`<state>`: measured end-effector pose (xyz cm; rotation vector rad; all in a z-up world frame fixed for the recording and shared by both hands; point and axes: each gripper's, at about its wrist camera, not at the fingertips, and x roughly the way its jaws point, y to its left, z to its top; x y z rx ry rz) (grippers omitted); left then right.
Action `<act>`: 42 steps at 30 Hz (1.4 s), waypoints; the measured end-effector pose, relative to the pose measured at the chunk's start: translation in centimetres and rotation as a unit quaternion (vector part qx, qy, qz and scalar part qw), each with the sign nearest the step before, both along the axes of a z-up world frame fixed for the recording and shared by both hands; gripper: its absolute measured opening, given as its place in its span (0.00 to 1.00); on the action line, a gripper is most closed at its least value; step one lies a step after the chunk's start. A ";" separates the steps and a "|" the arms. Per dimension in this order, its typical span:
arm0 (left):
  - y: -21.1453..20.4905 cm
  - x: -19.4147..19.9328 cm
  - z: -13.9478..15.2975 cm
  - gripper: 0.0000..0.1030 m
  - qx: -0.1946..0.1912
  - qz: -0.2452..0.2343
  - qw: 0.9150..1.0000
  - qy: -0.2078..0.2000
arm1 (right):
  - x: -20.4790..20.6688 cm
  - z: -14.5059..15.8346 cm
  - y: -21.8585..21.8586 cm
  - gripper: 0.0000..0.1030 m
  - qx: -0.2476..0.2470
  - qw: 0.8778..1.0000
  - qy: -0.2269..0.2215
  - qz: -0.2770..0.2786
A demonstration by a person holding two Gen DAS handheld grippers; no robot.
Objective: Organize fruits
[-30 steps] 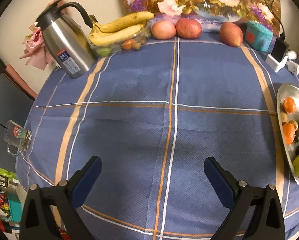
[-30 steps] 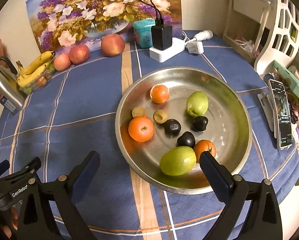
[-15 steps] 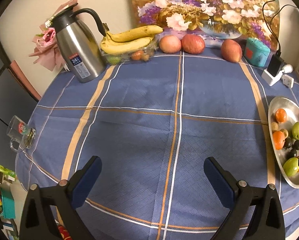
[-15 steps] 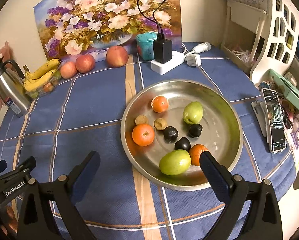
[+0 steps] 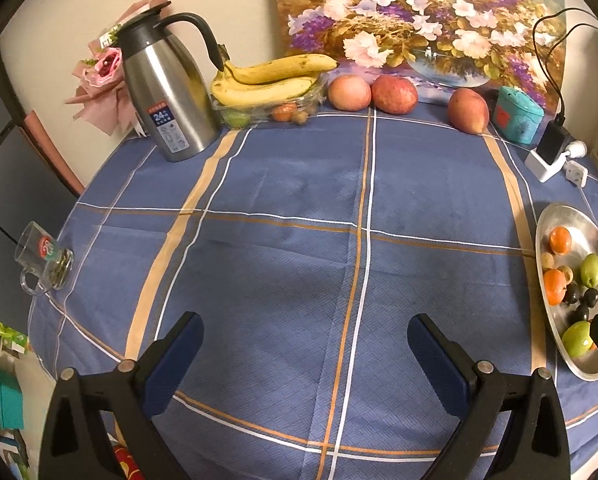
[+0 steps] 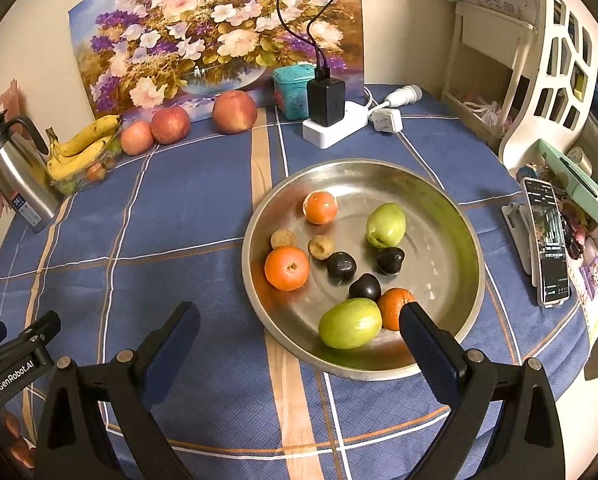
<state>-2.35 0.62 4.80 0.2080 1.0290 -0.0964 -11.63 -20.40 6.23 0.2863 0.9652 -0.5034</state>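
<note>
Round bench (image 5: 299, 208) under a blue cloth with orange and white stripes, pushed against a cream wall. Far left edge – clear glass mug (image 5: 43, 264) right at the rim. Back left, steel thermos jug with black handle (image 5: 167, 92), then yellow bananas (image 5: 267, 78) on a clear tray, three red apples (image 5: 393, 92) in a row along the flower painting (image 5: 415, 20), a teal box (image 5: 517, 114), white power strip with black charger (image 6: 331, 114). Right half – round steel dish (image 6: 439, 200) near the bench's right edge, holding three oranges (image 6: 287, 268), two green fruits (image 6: 349, 322), three dark plums (image 6: 341, 266) and two small brown fruits (image 6: 319, 246). Off the right rim: a phone on a stand (image 6: 547, 240), a white shelf unit (image 6: 539, 60).

Left tongs (image 5: 301, 342) released, jaws wide, nothing between them, over the bare middle of the cloth – wide open room there. Right tongs (image 6: 299, 330) also released and empty, near the dish's front rim, the right jaw overlapping one orange in view.
</note>
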 end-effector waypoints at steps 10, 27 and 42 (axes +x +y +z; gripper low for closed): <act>0.2 0.3 -0.4 1.00 -0.005 0.005 1.000 0.016 | 0.3 -0.2 0.0 0.97 0.006 1.000 0.009 0.002; 0.4 0.5 -0.7 1.00 -0.002 0.009 1.000 0.019 | 0.5 -0.4 0.1 0.97 0.011 1.000 0.014 0.006; 0.6 0.6 -0.8 1.00 -0.002 0.008 1.000 0.021 | 0.6 -0.5 0.1 0.97 0.012 1.000 0.016 0.006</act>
